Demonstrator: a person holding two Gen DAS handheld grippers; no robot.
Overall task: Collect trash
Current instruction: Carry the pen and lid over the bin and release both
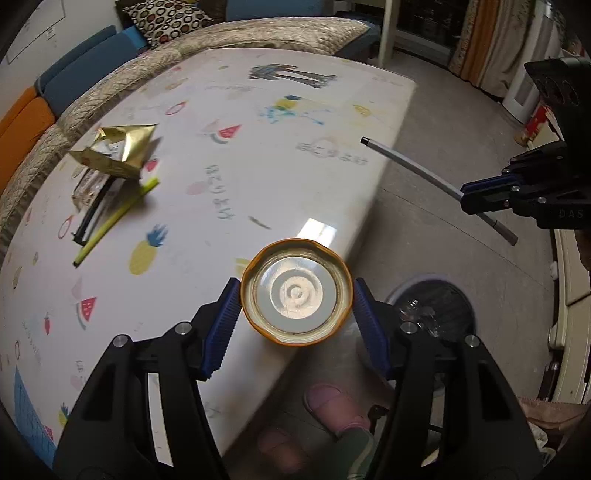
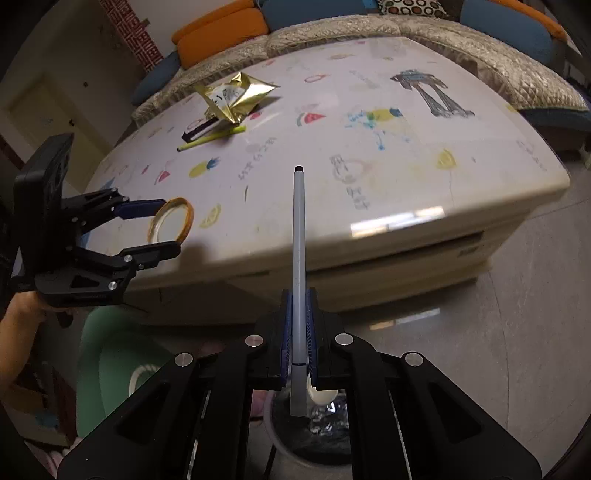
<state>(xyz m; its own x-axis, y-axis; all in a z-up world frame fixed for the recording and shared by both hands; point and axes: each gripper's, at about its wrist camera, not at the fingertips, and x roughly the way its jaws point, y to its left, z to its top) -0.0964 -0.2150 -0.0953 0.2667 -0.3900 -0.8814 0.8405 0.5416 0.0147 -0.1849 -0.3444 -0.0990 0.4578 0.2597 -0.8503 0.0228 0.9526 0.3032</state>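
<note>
My left gripper (image 1: pixel 296 295) is shut on an orange-rimmed jar lid (image 1: pixel 295 291), held by its edges with the silvery inside facing the camera, above the table's near edge. In the right wrist view the same lid (image 2: pixel 170 221) shows between the left gripper's (image 2: pixel 168 225) blue pads. My right gripper (image 2: pixel 298 317) is shut on a grey pen (image 2: pixel 298 229) that sticks straight out, black tip forward; the pen (image 1: pixel 410 162) also shows at the right in the left wrist view. A bin with a black liner (image 1: pixel 450 306) stands on the floor below; it appears under the right gripper too (image 2: pixel 317 439).
On the white, fruit-printed table (image 1: pixel 229 155) lie a crumpled gold wrapper (image 1: pixel 122 147), a yellow-green pen (image 1: pixel 114 221) and a black pen (image 1: pixel 92 214). A quilted sofa with cushions (image 1: pixel 229 33) curves behind the table. A pink-slippered foot (image 1: pixel 332 406) stands by the table's edge.
</note>
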